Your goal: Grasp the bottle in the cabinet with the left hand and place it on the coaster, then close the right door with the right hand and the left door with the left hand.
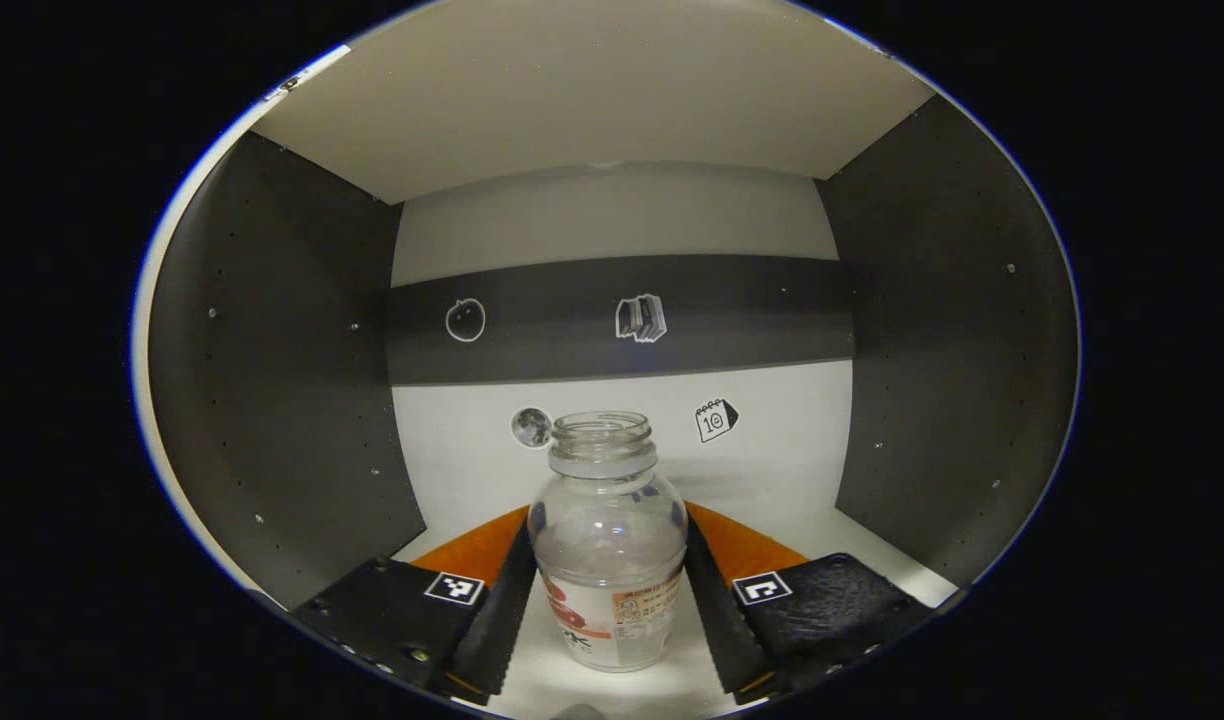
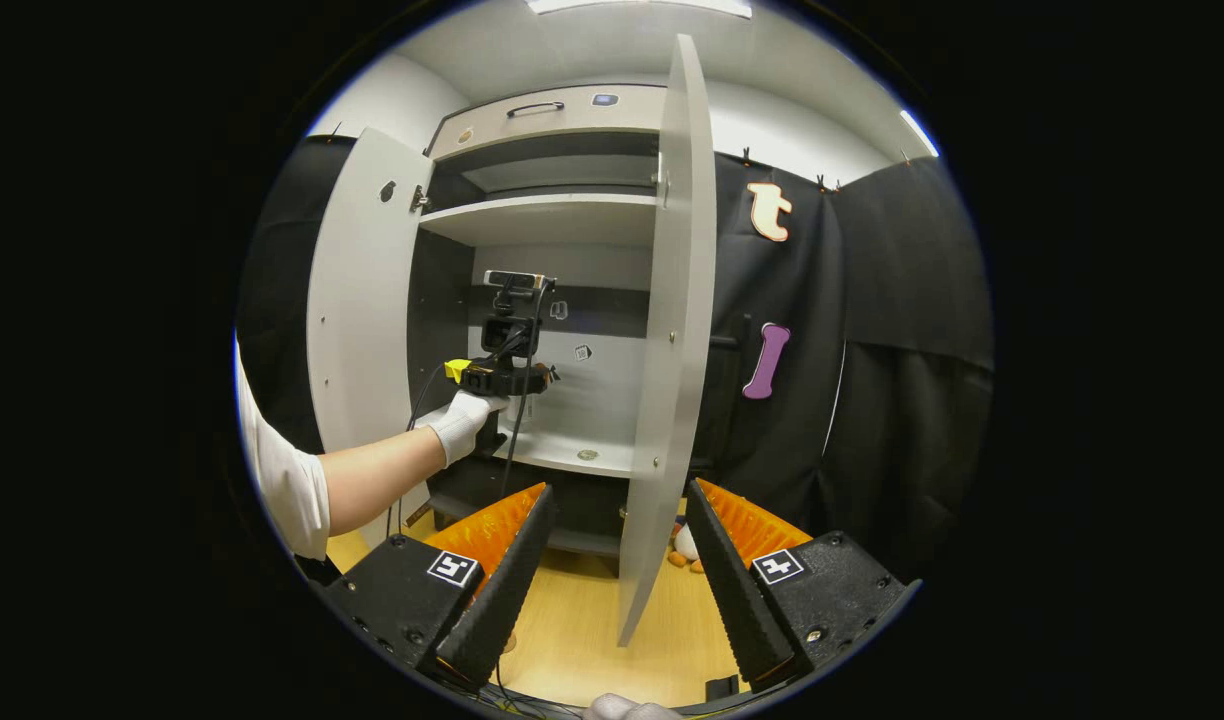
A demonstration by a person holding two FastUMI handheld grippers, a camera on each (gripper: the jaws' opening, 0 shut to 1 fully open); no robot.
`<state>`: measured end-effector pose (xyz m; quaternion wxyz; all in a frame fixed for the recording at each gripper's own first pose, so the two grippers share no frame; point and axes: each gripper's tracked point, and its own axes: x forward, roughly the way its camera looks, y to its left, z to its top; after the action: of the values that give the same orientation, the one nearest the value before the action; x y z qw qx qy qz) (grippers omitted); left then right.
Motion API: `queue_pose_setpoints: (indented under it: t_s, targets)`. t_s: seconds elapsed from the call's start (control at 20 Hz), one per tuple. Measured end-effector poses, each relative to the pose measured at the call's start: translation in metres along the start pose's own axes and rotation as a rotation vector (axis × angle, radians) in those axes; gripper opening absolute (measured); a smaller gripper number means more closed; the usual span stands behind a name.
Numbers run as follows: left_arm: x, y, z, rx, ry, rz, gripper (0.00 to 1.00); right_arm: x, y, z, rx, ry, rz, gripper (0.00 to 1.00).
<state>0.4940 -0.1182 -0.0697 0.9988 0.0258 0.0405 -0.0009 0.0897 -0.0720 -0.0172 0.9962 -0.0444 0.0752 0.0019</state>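
Left gripper (image 1: 609, 600) brackets my bottle (image 1: 606, 545), fingers beside it, contact unclear; bottle stands upright on the cabinet shelf (image 1: 772, 490), mid-front. Right gripper (image 2: 612, 580) spread wide, facing the right door (image 2: 672, 330) edge.

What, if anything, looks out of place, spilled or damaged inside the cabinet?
Nothing stands out. The clear bottle stands upright on the white shelf, uncapped and apparently empty, between the left gripper's fingers. No spill or damage shows.
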Motion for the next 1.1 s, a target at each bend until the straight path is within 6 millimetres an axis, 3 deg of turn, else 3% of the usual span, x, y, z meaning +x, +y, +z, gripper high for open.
queue_pose_setpoints:
  t_s: [0.25,0.3,0.4,0.5,0.65,0.85,0.95,1.0,1.1]
  targets:
    - [-0.042,0.003,0.021,0.001,-0.027,-0.007,0.73,-0.002,0.000,-0.004,0.018,-0.001,0.008,0.82]
    - [-0.053,0.003,0.022,-0.031,-0.022,-0.014,0.77,-0.003,0.002,-0.006,0.027,0.005,0.014,0.82]
    - [-0.076,0.004,0.025,-0.069,-0.005,-0.022,0.70,-0.005,0.006,-0.008,0.045,0.005,0.025,0.82]
    - [-0.099,0.016,0.030,-0.044,-0.029,-0.002,0.73,-0.009,0.009,-0.009,0.055,-0.003,0.031,0.82]
    - [-0.140,0.016,0.032,-0.035,-0.051,-0.014,0.73,-0.014,0.011,-0.011,0.062,-0.008,0.030,0.82]
    - [-0.191,0.013,0.021,-0.043,-0.057,-0.048,0.73,-0.021,0.014,-0.019,0.088,0.005,0.032,0.82]
    - [-0.220,0.021,0.013,-0.032,-0.068,-0.014,0.77,-0.026,0.015,-0.025,0.091,0.015,0.027,0.82]
    - [-0.231,0.022,0.008,-0.038,-0.077,-0.019,0.71,-0.029,0.015,-0.028,0.088,0.020,0.021,0.82]
    - [-0.252,0.016,-0.011,-0.047,-0.065,-0.049,0.72,-0.034,0.014,-0.034,0.089,0.035,0.014,0.82]
